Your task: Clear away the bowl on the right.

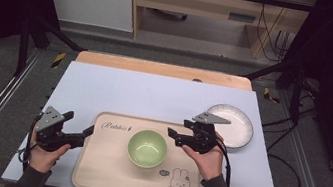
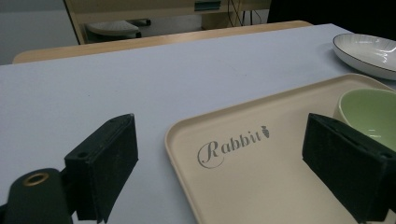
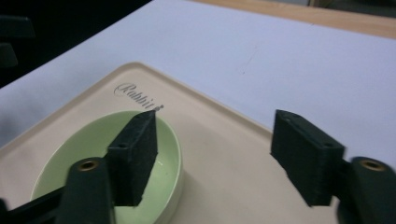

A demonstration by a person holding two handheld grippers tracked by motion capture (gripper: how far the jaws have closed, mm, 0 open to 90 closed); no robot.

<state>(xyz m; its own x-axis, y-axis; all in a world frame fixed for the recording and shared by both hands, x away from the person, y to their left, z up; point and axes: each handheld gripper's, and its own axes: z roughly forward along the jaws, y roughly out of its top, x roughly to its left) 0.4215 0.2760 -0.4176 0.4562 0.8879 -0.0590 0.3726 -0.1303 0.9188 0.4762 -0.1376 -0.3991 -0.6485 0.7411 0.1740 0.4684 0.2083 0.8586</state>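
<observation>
A pale green bowl stands empty in the middle of a beige tray printed with "Rabbit" and a rabbit drawing. My right gripper hovers just right of the bowl, over the tray's far right part, and points left. In the right gripper view, my right gripper is open with nothing gripped, its left jaw in front of the bowl. My left gripper is at the tray's left edge. It is open, and the tray's corner lies beyond its jaws.
A white plate with a dark rim sits on the light table cover to the right of the tray, just behind my right hand. It appears in the left gripper view too, plate. Bare cover stretches behind the tray.
</observation>
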